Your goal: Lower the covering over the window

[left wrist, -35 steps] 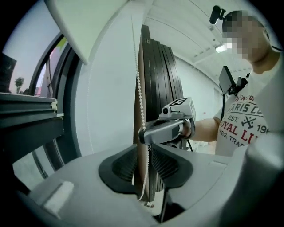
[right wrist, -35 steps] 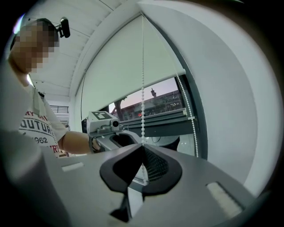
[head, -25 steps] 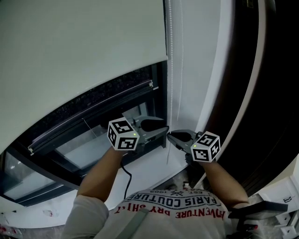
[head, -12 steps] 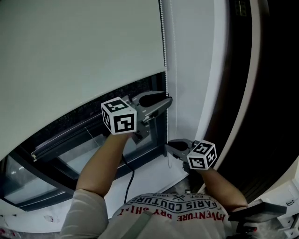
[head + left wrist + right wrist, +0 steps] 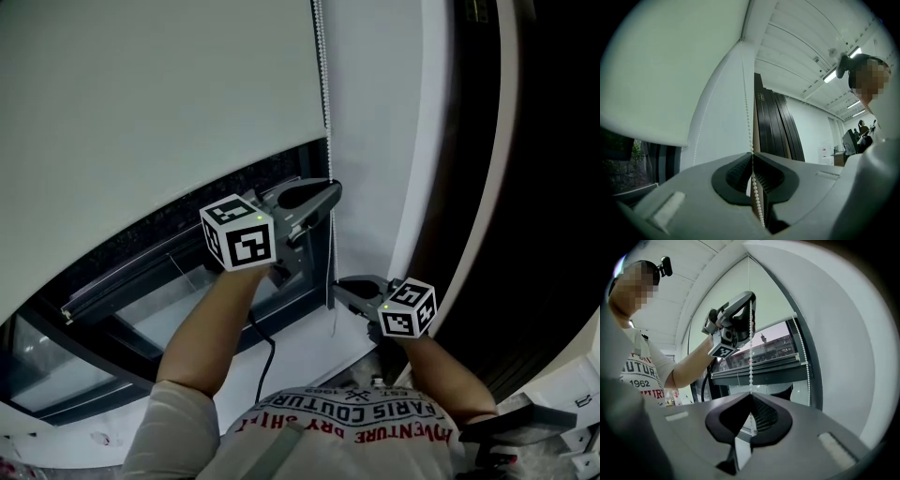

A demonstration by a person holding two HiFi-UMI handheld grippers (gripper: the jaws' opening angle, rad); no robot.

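A pale roller blind (image 5: 141,112) covers the upper window, and dark glass shows below its lower edge. A white bead chain (image 5: 324,84) hangs down its right side. My left gripper (image 5: 333,192) is raised at the chain, and its jaws are closing with the beads pinched between the pads (image 5: 752,154). My right gripper (image 5: 337,286) sits lower on the same chain, shut on it (image 5: 751,394). In the right gripper view the chain (image 5: 750,366) runs up to the left gripper (image 5: 740,310). The left gripper view shows the chain (image 5: 746,103) rising beside the blind (image 5: 661,70).
A dark window frame (image 5: 187,253) and a white sill (image 5: 300,347) lie under the blind. A white wall strip (image 5: 375,141) and a tall dark panel (image 5: 534,187) stand to the right. A black cable (image 5: 258,361) hangs from my left arm.
My left gripper rose from beside the right one to a higher spot on the chain and closed on it. The right gripper dropped slightly, still shut. The blind's edge sits a little lower in view.
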